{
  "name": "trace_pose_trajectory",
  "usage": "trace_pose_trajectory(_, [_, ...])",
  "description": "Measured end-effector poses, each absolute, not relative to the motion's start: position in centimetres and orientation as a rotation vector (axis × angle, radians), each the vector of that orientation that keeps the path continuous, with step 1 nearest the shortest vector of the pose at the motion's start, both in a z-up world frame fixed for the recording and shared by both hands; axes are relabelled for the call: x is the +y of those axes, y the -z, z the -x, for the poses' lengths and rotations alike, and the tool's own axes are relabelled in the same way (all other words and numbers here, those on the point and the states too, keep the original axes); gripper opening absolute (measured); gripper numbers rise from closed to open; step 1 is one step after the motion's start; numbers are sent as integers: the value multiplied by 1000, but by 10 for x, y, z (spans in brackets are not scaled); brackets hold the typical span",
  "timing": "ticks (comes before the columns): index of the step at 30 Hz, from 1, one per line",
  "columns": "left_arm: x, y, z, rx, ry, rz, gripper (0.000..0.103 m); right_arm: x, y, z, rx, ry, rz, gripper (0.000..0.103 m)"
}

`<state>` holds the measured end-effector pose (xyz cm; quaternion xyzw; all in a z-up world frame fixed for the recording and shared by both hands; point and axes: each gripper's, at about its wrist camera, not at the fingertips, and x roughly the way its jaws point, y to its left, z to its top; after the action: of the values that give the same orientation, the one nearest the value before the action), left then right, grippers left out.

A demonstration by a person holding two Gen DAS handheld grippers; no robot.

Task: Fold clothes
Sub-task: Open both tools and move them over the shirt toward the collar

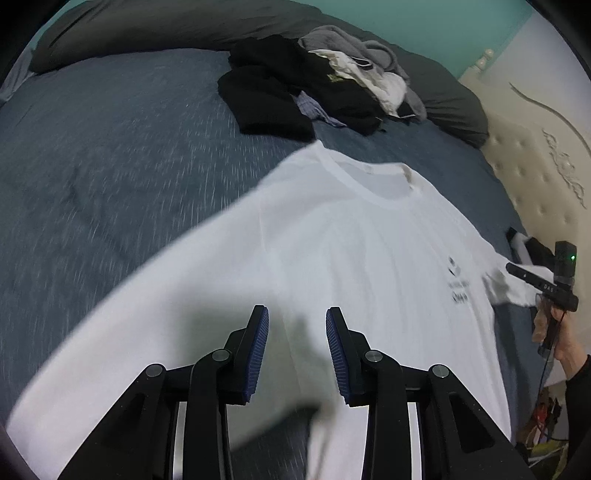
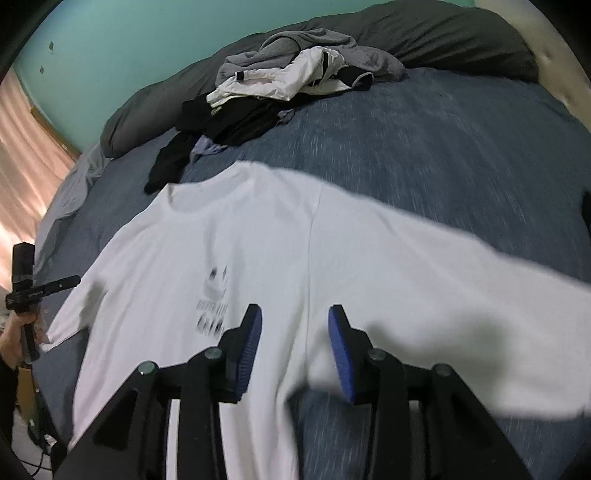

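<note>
A white T-shirt (image 1: 351,236) lies spread front-up on the blue bedspread (image 1: 92,166), collar toward the pillows, with a small dark chest print (image 1: 458,284). My left gripper (image 1: 297,314) hovers open over the shirt where one sleeve joins the body, and nothing is between its pads. In the right wrist view the same T-shirt (image 2: 221,229) fills the middle. My right gripper (image 2: 293,312) is open above the other sleeve seam and holds nothing. Each view shows the other gripper side-on at the bed's edge, the right gripper (image 1: 517,269) and the left gripper (image 2: 70,280), each held in a hand.
A heap of black, white and grey clothes (image 1: 314,88) (image 2: 266,96) lies beyond the collar. Dark grey pillows (image 1: 147,29) (image 2: 443,33) line the far edge. A cream tufted headboard (image 1: 535,155) stands at the right, and a pink curtain (image 2: 22,166) hangs at the left.
</note>
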<state>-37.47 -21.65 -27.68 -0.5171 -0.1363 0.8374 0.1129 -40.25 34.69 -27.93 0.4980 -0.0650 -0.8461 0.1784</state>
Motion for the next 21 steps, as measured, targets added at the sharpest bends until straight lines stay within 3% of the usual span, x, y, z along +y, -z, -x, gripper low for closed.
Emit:
trace_pose_trajectory(19, [-190,312,545,-326,-2442,1503,46,270,309,585,68,2349,-1341,39])
trace_pose_trajectory(21, [-188,317,555,-314,-2438,1504,47,259,313,595,100,2329,-1342,43])
